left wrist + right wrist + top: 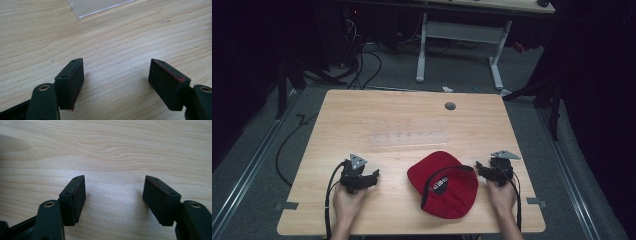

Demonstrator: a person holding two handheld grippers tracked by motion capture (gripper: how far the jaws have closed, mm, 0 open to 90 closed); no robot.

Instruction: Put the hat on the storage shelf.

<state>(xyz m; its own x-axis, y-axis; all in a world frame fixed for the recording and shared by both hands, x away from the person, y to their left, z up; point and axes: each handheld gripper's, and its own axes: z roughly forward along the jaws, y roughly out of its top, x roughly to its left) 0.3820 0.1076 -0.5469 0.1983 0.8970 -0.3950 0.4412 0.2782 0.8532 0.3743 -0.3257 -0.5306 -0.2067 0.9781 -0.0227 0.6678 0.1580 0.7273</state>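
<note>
A red cap (443, 184) with a black inner band lies upside down on the wooden table (402, 120), near its front edge. My left gripper (373, 176) rests to the cap's left, a hand's width away, jaws open with bare wood between them (116, 75). On the cap's right my right gripper (481, 169) sits close to the cap's edge, its tips pointing at it. Its jaws stand wide open over bare wood (115, 192). Neither gripper holds anything.
A clear plastic sheet (409, 137) lies flat at the table's middle, and its corner (97, 6) is ahead of my left jaws. A grey cable grommet (450, 106) sits near the far edge. Beyond the table stand a white desk frame (459, 45) and floor cables.
</note>
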